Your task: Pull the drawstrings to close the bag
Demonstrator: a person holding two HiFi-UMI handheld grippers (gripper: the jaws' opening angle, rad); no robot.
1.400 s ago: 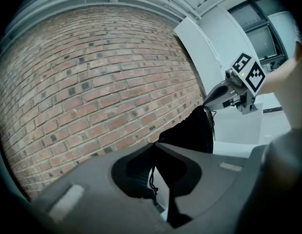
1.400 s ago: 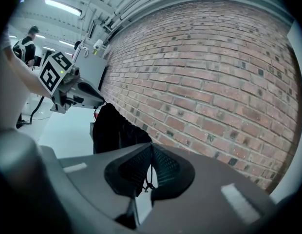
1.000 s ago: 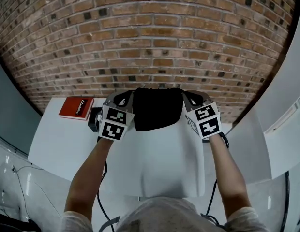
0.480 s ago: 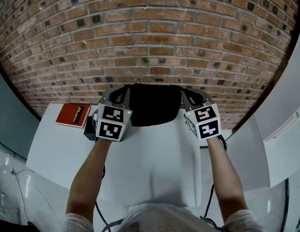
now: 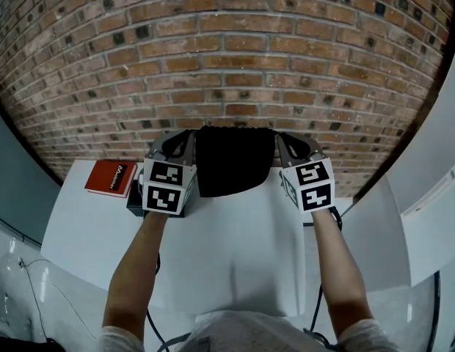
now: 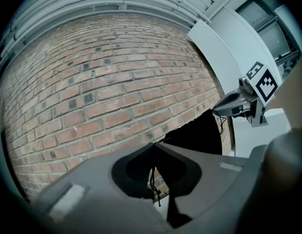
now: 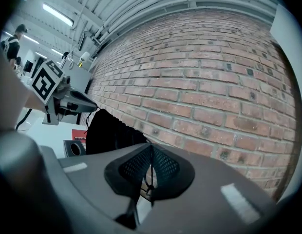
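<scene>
Two grips are being applied: the left tongs (image 5: 182,141) are being clamped shut on the left drawstring (image 6: 154,178), the right tongs (image 5: 289,147) on the right drawstring (image 7: 149,175). The black bag (image 5: 235,161) is being suspended between them before the brick wall (image 5: 227,50), over the far edge of the tabletop (image 5: 235,255). The tongs are being stationed at opposite ends of the bag's mouth, judged so that outward tension is being applied; the top edge is appearing gathered.

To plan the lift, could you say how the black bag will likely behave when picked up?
The black bag has a puckered cloth top, so it is probably floppy. Thin drawstrings seem enough to hold it, suggesting it is light and may sway.
</scene>
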